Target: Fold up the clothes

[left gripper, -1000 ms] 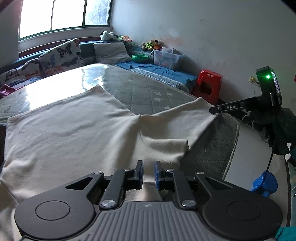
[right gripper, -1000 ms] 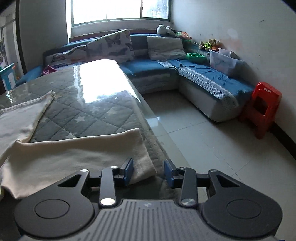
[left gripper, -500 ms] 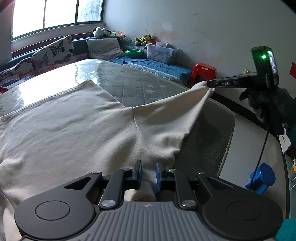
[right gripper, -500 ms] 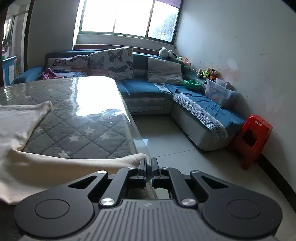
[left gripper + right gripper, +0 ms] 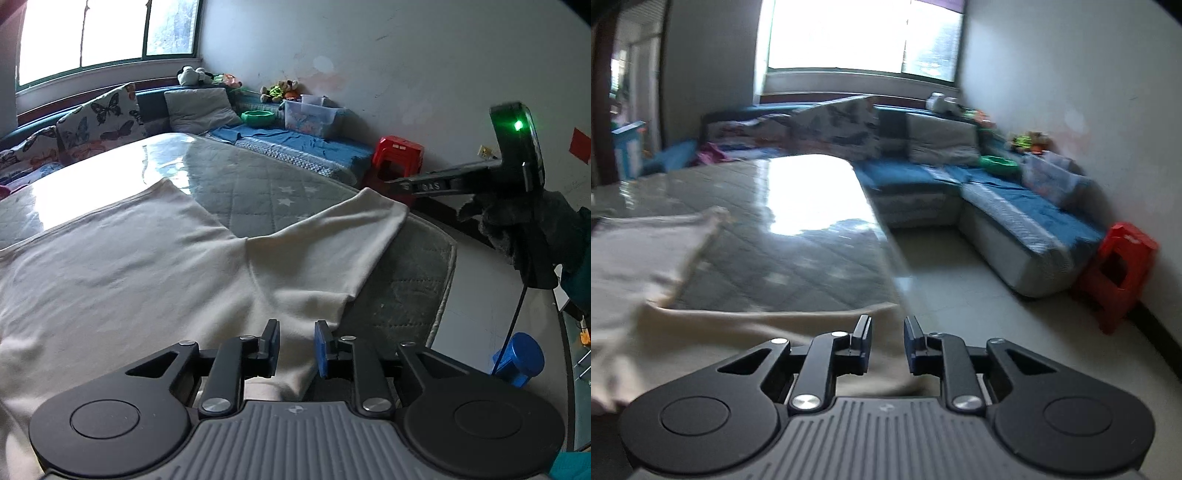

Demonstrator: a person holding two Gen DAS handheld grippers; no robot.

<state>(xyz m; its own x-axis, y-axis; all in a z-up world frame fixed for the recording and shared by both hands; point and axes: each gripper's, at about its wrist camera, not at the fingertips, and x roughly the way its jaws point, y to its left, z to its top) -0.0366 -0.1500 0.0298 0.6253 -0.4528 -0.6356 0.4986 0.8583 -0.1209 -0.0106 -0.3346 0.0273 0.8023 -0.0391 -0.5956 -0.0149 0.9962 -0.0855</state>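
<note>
The left gripper [image 5: 295,345] has its fingers parted by a moderate gap, released, with the cream garment [image 5: 147,269] lying under and between them but not pinched. The right gripper [image 5: 887,345] is likewise released, its fingers spread by a similar gap above the end of the garment's sleeve [image 5: 775,332]; nothing is clamped. In the left wrist view the right gripper [image 5: 399,182] appears from the side, held in a dark gloved hand [image 5: 524,229], its tip just beyond the cuff of the sleeve [image 5: 347,229] and apart from it, with a green light glowing on its top.

The garment is soft, matte cream knit, spread flat with shallow wrinkles over most of the bench [image 5: 258,184]. One sleeve reaches toward the bench's rounded corner. The bench is covered by a grey quilted pad with pale stars beneath a glossy clear sheet that throws back the window light.

Beyond stand a blue corner sofa [image 5: 1015,206] with butterfly-print cushions [image 5: 99,122], a grey pillow [image 5: 199,109], a green bowl [image 5: 258,117], a clear storage box [image 5: 314,116] and soft toys [image 5: 277,88]. A red plastic stool [image 5: 1115,273] sits by the white wall, and a blue cylinder [image 5: 517,358] is on the tiled floor. The right wrist view is motion-blurred.
</note>
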